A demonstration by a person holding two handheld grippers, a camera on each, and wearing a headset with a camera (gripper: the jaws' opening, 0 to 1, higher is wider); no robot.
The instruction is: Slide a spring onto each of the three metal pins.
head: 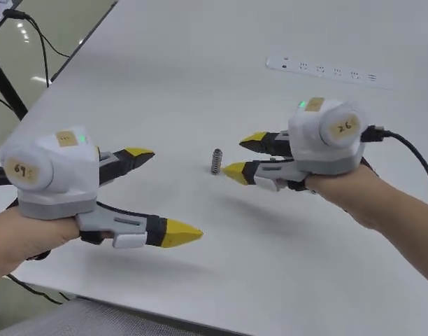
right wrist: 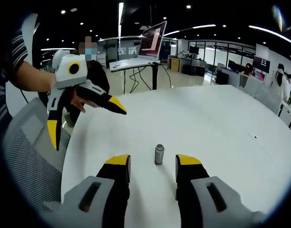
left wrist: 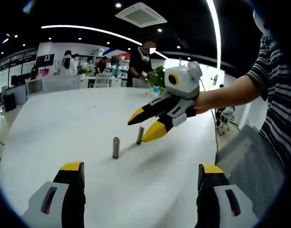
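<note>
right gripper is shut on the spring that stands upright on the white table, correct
Not quite. The right gripper is open, not shut on anything: the spring stands upright on the white table just ahead of its yellow tips, untouched. The right gripper view shows a gap on both sides.

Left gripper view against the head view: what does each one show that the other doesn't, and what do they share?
Left gripper view: two upright springs, a near spring and a far spring at the tips of the right gripper, plus an office with people and ceiling lights. Head view: a power strip lying far across the white table, and the left gripper seen from above, jaws wide apart. Shared: the white table, the open right gripper, and a spring standing just off its tips.
</note>
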